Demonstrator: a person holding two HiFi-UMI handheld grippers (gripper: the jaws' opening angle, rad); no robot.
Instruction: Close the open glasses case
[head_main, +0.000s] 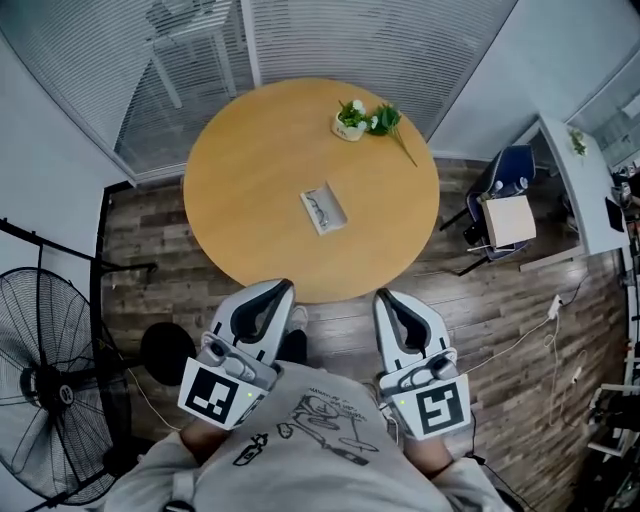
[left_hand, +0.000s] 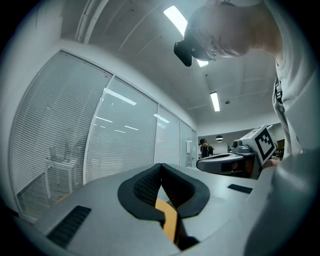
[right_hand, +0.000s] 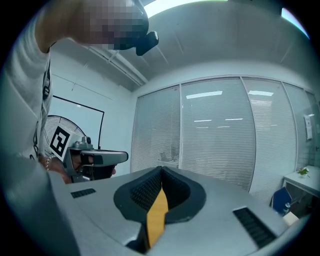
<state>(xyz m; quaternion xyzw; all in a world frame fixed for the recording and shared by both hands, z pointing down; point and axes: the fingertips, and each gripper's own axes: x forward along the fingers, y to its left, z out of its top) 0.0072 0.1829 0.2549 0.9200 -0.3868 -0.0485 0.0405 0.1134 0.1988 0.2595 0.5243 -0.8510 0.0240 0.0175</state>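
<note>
While both grippers wait off the table's near edge, the open glasses case (head_main: 323, 210) lies near the table's centre.
On the round wooden table (head_main: 240, 170), the case rests flat with its lid laid open, well apart from a small potted plant (head_main: 352, 120) at 1 o'clock. The left gripper (head_main: 279, 289) is at 7 o'clock and the right gripper (head_main: 384, 297) at 5 o'clock. Each has its jaws clenched tip to tip on nothing.

Right gripper (right_hand: 161, 170), jaws together (empty)
</note>
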